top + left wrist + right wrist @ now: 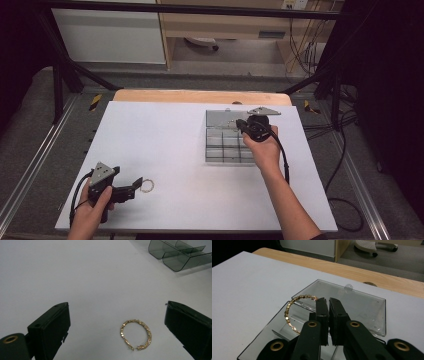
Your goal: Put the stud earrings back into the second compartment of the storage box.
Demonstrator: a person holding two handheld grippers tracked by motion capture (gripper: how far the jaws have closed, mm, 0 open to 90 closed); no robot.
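Observation:
A gold bracelet (149, 332) lies flat on the white table sheet, its clasp end parted. My left gripper (117, 310) stands open around it, its jaws wide apart and touching nothing; in the high view this gripper (139, 184) is at the front left beside the bracelet (147, 186). My right gripper (328, 301) is shut on a second gold bracelet (287, 312), which hangs to the left of the jaws. It hovers over a clear compartment box (277, 332) whose lid (362, 307) lies open behind. From above, the right gripper (240, 125) is over the box's far end.
The clear box (225, 147) with several compartments sits right of centre on the white sheet (165, 145). A wooden table edge (200, 96) runs behind it. Black frame bars and cables stand around the table. The box's near corner (175, 255) shows in the left gripper view.

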